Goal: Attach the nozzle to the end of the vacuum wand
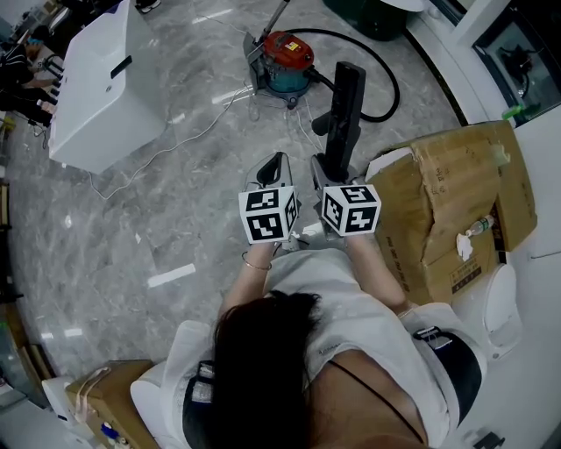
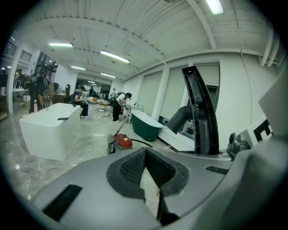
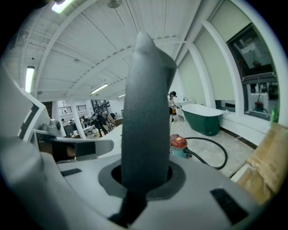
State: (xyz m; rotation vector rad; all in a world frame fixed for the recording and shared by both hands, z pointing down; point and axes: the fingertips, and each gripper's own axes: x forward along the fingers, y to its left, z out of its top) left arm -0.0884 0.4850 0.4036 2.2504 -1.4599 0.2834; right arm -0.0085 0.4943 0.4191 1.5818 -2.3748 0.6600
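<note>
A tall black nozzle stands upright over the floor, and my right gripper is shut on its lower end. In the right gripper view the nozzle rises straight out of that gripper. Just left of it my left gripper is shut with nothing in it, and its own view shows the same gripper with its pads together. The nozzle shows to its right with a side tube. Farther off on the floor sits the red vacuum canister with a black hose and a thin grey wand.
A white rectangular tub stands at the far left with a thin cable on the marble floor. An open cardboard box lies close on the right. A green bathtub and several people are in the background.
</note>
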